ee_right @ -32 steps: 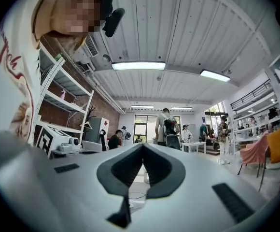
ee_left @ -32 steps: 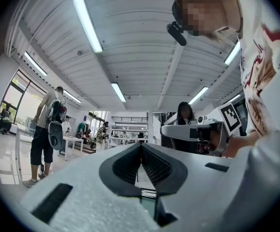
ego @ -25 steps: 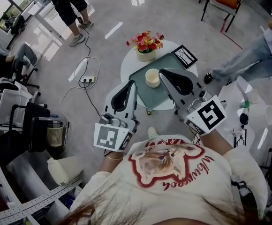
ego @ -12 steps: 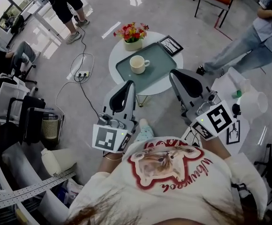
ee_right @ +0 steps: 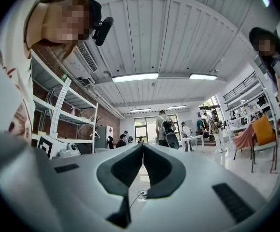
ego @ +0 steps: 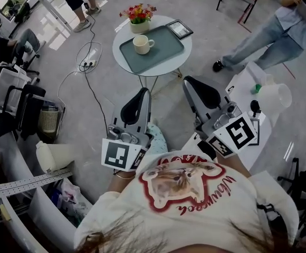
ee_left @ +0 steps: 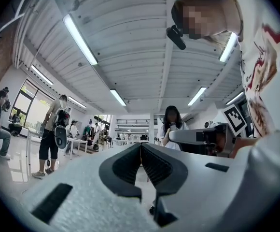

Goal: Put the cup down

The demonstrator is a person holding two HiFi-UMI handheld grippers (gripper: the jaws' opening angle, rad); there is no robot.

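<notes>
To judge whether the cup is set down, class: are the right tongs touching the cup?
Apart. In the head view the cup stands on the tray, a clear gap from the right tongs.

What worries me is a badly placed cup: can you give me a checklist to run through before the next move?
1. The cup stands upright on the tray: ok.
2. The left gripper has its jaws together, nothing between them: ok.
3. The right gripper has its jaws together, nothing between them: ok.
4. Both grippers are apart from the cup: ok.
5. The flower pot beside the tray is upright: ok.
6. Whether the cup holds liquid: cannot tell.
</notes>
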